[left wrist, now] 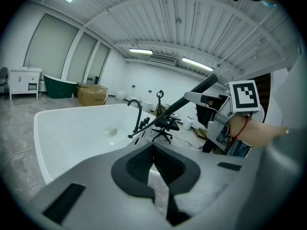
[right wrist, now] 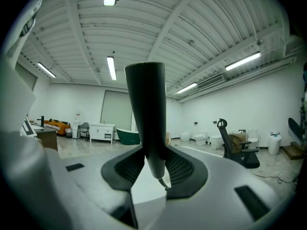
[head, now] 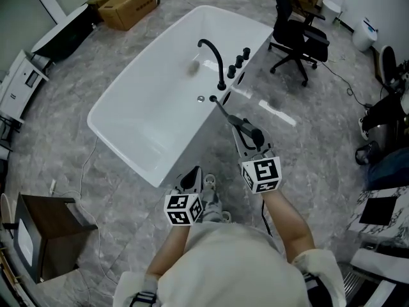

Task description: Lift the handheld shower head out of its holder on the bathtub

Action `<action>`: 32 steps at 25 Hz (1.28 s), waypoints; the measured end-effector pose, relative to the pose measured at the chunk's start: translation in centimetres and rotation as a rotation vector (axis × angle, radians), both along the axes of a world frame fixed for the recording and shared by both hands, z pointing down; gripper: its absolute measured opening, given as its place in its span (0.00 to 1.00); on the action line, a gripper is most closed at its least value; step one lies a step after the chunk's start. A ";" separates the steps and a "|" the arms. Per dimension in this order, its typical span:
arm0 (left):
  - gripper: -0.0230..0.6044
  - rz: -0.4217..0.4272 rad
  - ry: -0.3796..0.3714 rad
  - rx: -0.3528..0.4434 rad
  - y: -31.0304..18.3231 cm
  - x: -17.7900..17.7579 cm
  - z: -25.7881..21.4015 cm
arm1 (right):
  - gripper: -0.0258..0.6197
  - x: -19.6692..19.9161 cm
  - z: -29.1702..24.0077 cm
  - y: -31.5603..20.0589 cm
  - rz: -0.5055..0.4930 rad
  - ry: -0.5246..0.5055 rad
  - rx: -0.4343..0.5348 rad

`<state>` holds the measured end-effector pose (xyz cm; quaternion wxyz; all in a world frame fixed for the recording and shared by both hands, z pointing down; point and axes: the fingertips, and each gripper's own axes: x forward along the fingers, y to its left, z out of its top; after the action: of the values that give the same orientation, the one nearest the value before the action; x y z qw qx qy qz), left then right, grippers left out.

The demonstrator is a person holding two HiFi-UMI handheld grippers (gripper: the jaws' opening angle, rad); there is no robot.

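Shower head (head: 230, 115) is clamped by its handle in the right gripper (head: 246, 142), its long axis slanting away toward the tub (head: 128, 126) rim. The left gripper (head: 192, 175) is held back, closed and empty.

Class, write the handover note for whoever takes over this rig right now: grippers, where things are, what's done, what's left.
Left gripper: shut, empty, low beside the bathtub.
Right gripper: shut on the shower head, held slanted by the rim near the faucet.
Done: grip taken, head tilted up.
Left: its far end sits close to the rim; unclear whether it is free of the holder, so lift it clear.
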<state>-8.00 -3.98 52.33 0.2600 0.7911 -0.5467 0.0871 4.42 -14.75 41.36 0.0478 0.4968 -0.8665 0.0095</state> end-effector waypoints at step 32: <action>0.07 0.034 -0.036 0.105 7.2 3.4 -3.5 | 0.26 5.0 -5.4 17.9 -0.039 -0.045 0.132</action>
<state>-4.58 3.19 48.85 0.2069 0.8113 -0.5414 0.0768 9.42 3.13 35.97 -0.0041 0.4815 -0.8756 -0.0373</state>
